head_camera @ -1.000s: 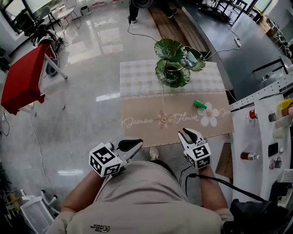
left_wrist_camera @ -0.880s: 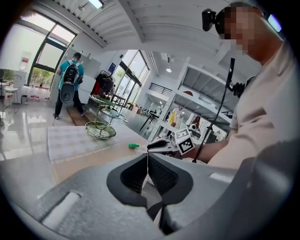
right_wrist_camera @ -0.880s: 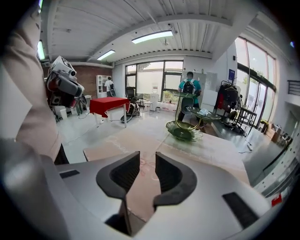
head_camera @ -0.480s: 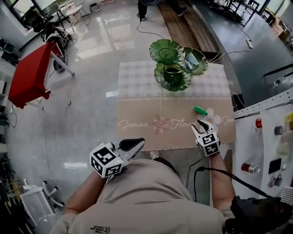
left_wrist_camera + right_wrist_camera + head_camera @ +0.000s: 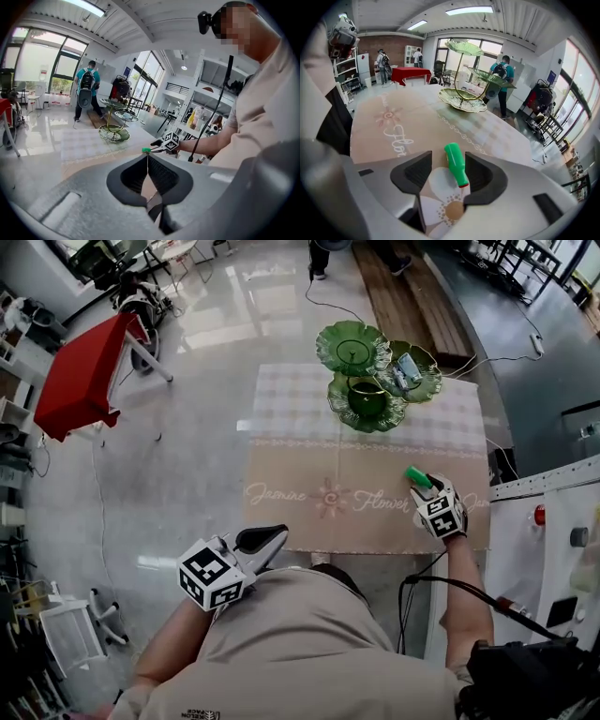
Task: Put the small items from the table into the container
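my right fingers [image 5: 412, 173] are opening around the small green item [image 5: 456, 164] lying on the surface [image 5: 393, 122], my left fingers [image 5: 164, 176] pressed together.

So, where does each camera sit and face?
Head view: on the head, facing steeply down at the table; torso, arms, left gripper, right gripper show.
Left gripper view: rides that gripper, facing across the table past shut jaws; right arm shows.
Right gripper view: faces down at the green bottle lying between its opening jaws, ungripped.
Shared: all show the bottle.
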`<state>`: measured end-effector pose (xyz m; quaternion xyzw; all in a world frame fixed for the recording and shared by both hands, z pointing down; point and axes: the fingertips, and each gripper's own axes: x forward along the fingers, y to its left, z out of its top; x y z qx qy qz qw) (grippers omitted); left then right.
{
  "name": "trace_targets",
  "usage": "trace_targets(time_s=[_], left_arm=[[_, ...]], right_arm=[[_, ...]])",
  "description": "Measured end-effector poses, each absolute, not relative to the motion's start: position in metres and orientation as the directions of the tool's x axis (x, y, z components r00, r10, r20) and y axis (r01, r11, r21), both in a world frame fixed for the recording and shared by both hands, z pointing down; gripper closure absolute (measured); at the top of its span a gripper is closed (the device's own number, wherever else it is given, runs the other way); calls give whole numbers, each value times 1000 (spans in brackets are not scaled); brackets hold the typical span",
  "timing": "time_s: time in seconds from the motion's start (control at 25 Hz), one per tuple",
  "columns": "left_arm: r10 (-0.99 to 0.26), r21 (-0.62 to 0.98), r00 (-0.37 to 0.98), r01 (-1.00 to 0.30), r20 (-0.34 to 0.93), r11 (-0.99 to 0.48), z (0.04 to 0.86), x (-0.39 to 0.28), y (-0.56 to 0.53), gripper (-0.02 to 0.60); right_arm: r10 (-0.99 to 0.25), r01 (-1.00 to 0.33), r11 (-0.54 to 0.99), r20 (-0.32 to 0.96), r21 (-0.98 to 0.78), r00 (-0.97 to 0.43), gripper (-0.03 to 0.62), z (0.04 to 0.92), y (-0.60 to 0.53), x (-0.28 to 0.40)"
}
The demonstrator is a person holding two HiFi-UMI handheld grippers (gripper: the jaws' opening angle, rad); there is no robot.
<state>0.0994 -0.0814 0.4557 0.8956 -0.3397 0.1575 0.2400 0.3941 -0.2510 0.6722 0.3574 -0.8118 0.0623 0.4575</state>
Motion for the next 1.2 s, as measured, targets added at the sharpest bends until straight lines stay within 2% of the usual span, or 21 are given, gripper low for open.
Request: trace_targets(time_s=[0.24, 0.44, 0.52, 0.56, 0.6, 0.72, 0.92, 1.2], left_arm=[[-552, 303, 693, -710, 464, -636, 454, 99, -83, 574], [-563, 303, 682, -722, 467, -622, 454, 96, -89, 574], [-562, 305, 682, -721, 468, -622, 454, 97, -90, 574], [-561, 305, 683, -720, 467, -623, 454, 97, -90, 574], [-561, 305, 684, -720, 467, -624, 453, 98, -91, 574], [-561, 307, 688, -716, 459, -627, 453, 100, -93, 574], [-557, 315, 698, -708, 451, -632, 453, 103, -94, 574], [-545, 333, 722, -685, 426, -648, 453, 110, -96, 574]], right_arm=[[-459, -605, 770, 836, 205, -300, 354, 706, -262, 400], [-477, -613, 752, 841, 240, -256, 352, 715, -277, 408], [-487, -618, 742, 842, 259, -231, 375, 719, -281, 414], [-494, -620, 736, 841, 270, -220, 420, 720, -283, 416], [-499, -622, 733, 840, 276, -215, 434, 721, -285, 418], [-496, -636, 727, 839, 260, -225, 436, 720, -285, 419], [-514, -659, 712, 818, 240, -257, 439, 700, -283, 416], [-579, -635, 716, 755, 291, -307, 439, 629, -293, 403]])
